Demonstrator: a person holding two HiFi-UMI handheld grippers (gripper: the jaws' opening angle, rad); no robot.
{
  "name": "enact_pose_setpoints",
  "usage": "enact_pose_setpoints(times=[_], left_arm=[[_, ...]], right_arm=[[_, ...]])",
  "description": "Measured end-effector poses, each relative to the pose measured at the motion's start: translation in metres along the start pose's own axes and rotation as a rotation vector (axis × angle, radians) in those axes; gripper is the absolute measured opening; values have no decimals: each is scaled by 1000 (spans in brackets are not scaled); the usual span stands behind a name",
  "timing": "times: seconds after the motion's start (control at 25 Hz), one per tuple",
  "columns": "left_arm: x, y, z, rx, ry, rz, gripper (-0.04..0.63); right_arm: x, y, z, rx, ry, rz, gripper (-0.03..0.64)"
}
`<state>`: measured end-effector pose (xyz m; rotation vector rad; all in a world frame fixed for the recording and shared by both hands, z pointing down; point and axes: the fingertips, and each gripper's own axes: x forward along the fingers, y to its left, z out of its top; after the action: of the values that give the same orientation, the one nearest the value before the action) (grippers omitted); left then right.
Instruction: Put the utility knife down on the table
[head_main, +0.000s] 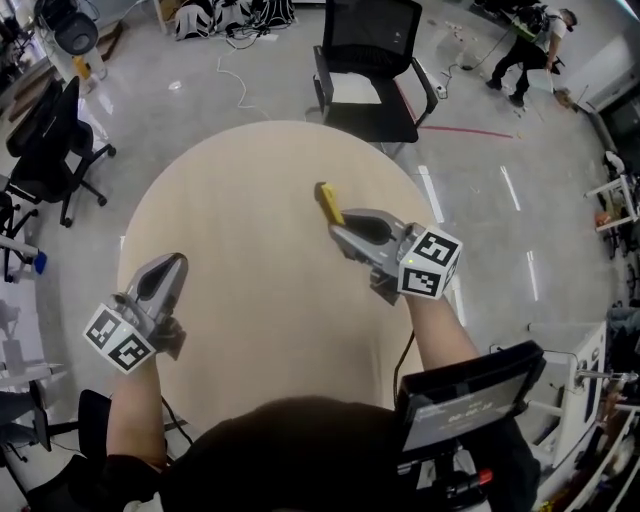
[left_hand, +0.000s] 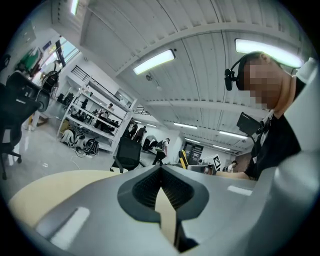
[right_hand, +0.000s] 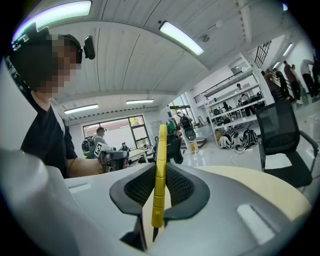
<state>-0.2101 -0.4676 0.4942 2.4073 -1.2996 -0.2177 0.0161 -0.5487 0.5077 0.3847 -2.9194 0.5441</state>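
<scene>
My right gripper (head_main: 340, 232) has its jaws drawn narrow and clamped on the utility knife (right_hand: 160, 150). In the right gripper view the yellow body stands edge-on between the ribbed pads and runs up past the fingertips. In the head view the knife sits right of centre in the frame, its free end poking toward the upper left over the pale round table (head_main: 240, 180). I cannot tell from any view whether it already touches the top or hangs just above it, nor whether a blade is out. My left gripper (head_main: 180, 262) is at the lower left of the head view, over the near left part of the table and well apart from the knife. Its jaws are closed tip to tip with nothing between them, only the table top showing through the gap behind the tips. I judge the step in hand to be the carry-in and lowering: the knife is over the table but not yet released. The next move calls for me to bring the right gripper down until the knife's long side rests on bare tabletop. Then I part the jaws just enough to free it and draw back along my own line so the pads do not drag it. The spot under it looks bare, so my left gripper has no part to play.
</scene>
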Motion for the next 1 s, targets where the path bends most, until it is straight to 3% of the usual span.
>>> enact_pose_setpoints(times=[0.72, 1.0], left_arm=[[102, 153, -46, -3, -6, 72, -2], [135, 198, -86, 28, 70, 70, -2]], right_arm=[[113, -145, -44, -87, 137, 59, 75], [159, -199, -71, -162, 236, 70, 75]])
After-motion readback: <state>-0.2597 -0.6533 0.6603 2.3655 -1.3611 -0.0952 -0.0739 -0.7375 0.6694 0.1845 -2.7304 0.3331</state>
